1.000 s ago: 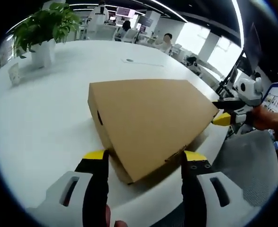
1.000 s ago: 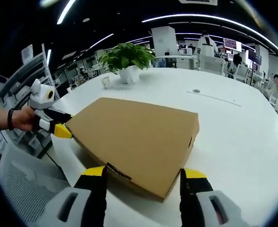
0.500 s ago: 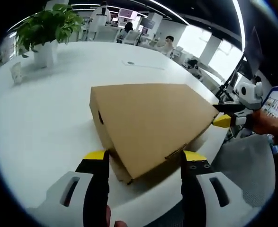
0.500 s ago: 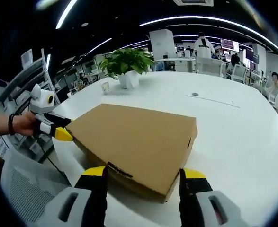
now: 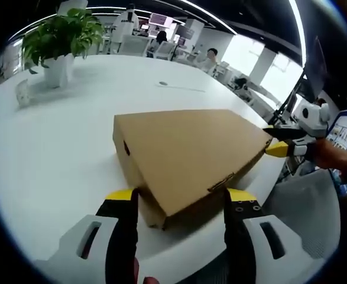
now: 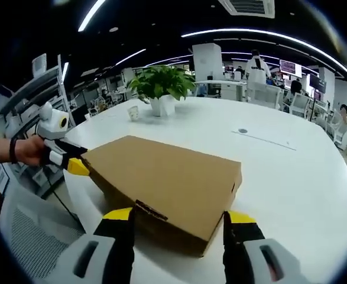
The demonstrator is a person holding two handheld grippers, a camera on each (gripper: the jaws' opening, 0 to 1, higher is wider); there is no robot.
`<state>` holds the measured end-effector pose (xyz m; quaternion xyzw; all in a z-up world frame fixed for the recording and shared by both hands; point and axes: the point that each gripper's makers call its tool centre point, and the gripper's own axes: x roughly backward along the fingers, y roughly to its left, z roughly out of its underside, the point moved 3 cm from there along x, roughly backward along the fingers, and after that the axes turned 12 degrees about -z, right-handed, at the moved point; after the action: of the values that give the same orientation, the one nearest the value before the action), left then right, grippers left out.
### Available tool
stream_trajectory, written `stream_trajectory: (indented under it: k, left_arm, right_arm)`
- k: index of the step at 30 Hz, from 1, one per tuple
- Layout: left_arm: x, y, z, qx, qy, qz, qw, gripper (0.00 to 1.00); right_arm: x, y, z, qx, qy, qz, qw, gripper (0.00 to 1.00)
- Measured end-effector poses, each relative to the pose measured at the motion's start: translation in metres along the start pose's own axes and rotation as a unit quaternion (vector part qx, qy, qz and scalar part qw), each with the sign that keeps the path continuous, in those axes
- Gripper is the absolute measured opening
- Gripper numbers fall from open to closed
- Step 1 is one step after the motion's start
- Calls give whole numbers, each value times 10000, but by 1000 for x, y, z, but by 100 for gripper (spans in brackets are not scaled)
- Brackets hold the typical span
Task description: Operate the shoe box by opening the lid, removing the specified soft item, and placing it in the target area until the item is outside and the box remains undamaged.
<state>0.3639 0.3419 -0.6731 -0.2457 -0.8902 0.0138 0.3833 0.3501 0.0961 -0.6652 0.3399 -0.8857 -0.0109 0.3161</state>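
shoe box (image 5: 188, 155) lid: still shut | both jaws: open, unchanged

Closed cardboard shoe box (image 6: 167, 180) on white worktop (image 6: 291, 177); right claw (image 6: 176, 222) straddles its corner (jaws apart).

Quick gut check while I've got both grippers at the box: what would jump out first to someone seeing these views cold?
The closed brown shoe box lying flat at the near edge of the white table, with a gripper at each end. The left gripper straddles one corner, jaws open; the right gripper straddles the opposite corner. Behind stands a potted plant in a white pot.
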Motion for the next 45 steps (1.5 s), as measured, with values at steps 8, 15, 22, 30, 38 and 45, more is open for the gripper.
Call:
stream_trajectory:
  k: [8,15,22,30,38,45]
  left_arm:
    - [4,1,-4,33,-90,-15,10000,56]
    - [10,0,-10,94,-203,-27,9997,56]
    - [13,-2,-15,68,-286,-38,9996,55]
    - [17,-2,-22,91,-381,-14,9992,55]
    - [19,-2,-26,20,-410,-22,9992,54]
    - [24,4,-35,-91,-495,-123,9987,46]
  right_arm:
    - [2,1,-3,165,4,15,9999,58]
    - [7,2,-12,473,-65,-1,9989,59]
    - [9,1,-17,736,-63,-92,9972,61]
    - [10,0,-18,1320,125,-98,9911,61]
    - [12,-5,-25,1662,145,19,9860,57]
    - [11,-10,-34,1702,-32,114,9853,53]
